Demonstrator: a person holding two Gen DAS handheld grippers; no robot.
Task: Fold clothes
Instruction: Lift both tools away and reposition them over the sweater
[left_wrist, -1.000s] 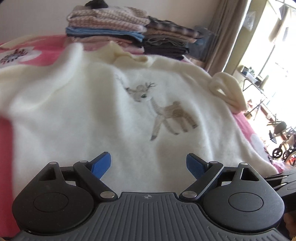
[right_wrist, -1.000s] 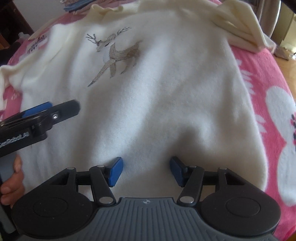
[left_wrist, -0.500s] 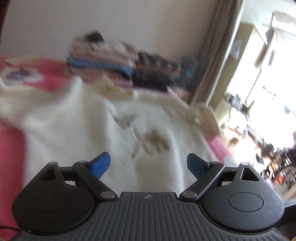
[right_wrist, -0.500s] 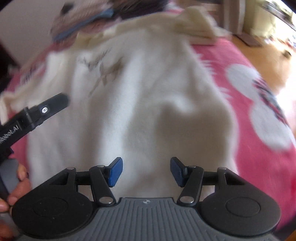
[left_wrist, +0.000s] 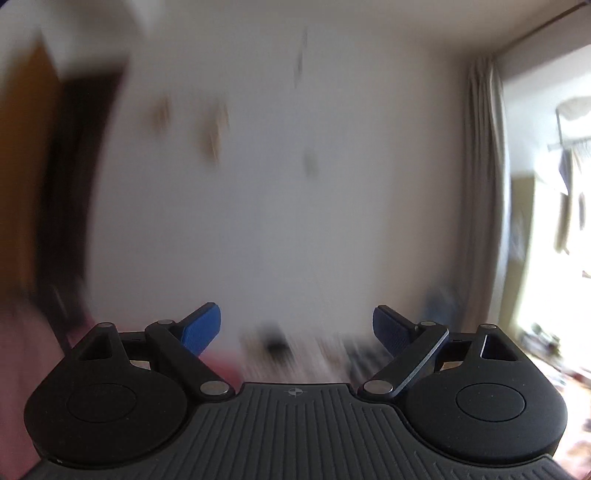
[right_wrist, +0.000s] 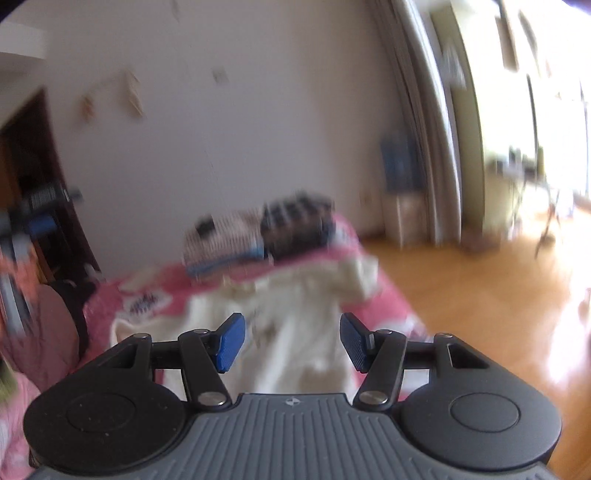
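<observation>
1. Sweater looks soft, light and floppy to me; I judge it will sag and crease wherever I lift it, so a hem corner or a shoulder seam is the place to pinch, one in each gripper.
2. It is cream-white and fleecy, spread rumpled on the pink bedspread, with one sleeve bunched at about 1 o'clock from my right gripper. Blur hides any print on it.
3. It lies straight ahead at 12 o'clock in the right wrist view, below and beyond my fingers, not touched.
4. My right gripper's jaws stand apart with nothing between them.
5. My left gripper is spread wide and empty, aimed at the bare wall; the sweater is not clear there.
6. Beyond the sweater, a stack of folded clothes sits at 12 o'clock by the wall, a curtain at 2 o'clock.
</observation>
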